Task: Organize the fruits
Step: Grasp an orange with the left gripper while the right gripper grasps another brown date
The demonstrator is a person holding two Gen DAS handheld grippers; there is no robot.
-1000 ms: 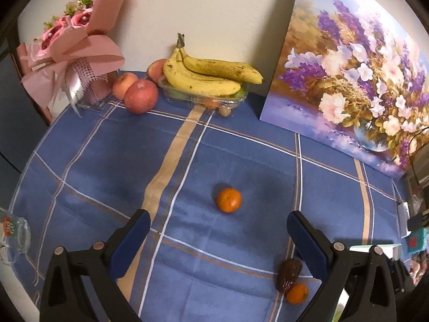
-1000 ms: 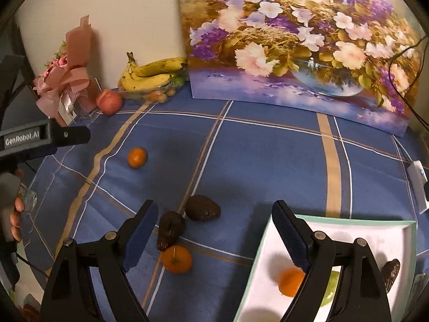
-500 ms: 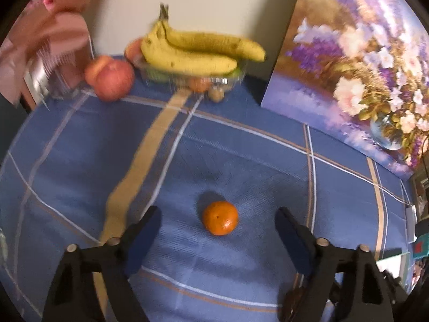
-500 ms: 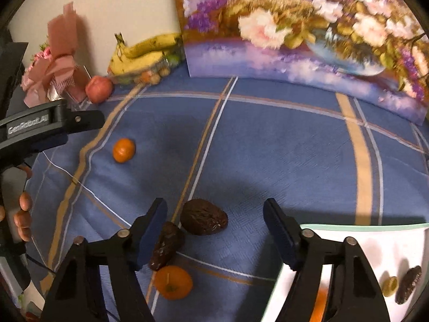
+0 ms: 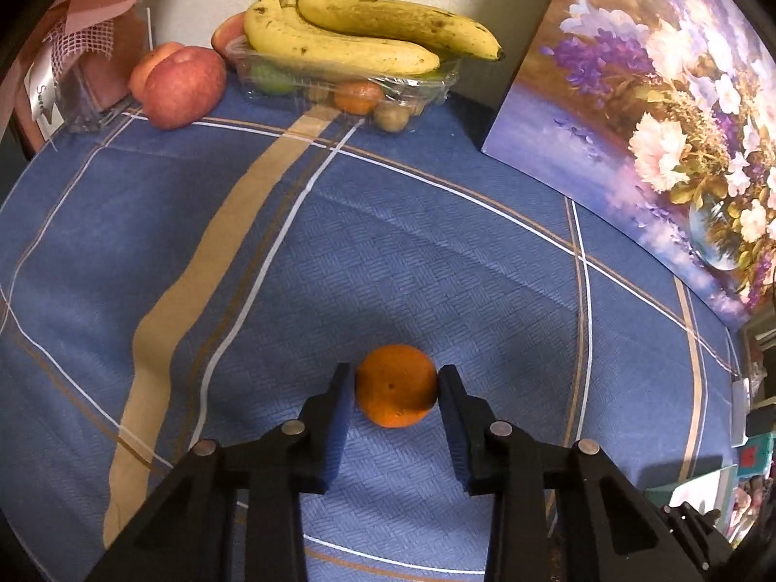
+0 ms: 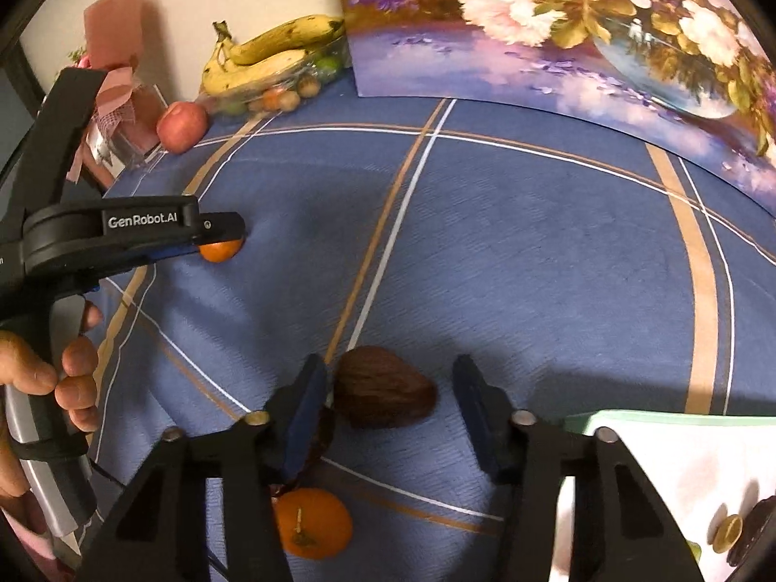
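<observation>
Fruit is being gathered with both tools at once: the left hand-held gripper (image 5: 394, 383) is closed in around a small round orange mandarin (image 5: 395, 385) lying on the blue checked cloth of the bench (image 5: 436, 252), its pads touching or just beside the peel, so that the fruit can be lifted. The right hand-held gripper (image 6: 385, 395) is held spread around a dark brown wrinkled avocado (image 6: 383, 388), one pad close, the other apart, presumably for transfer to the white green-rimmed tray (image 6: 679, 441) just beside it.
</observation>
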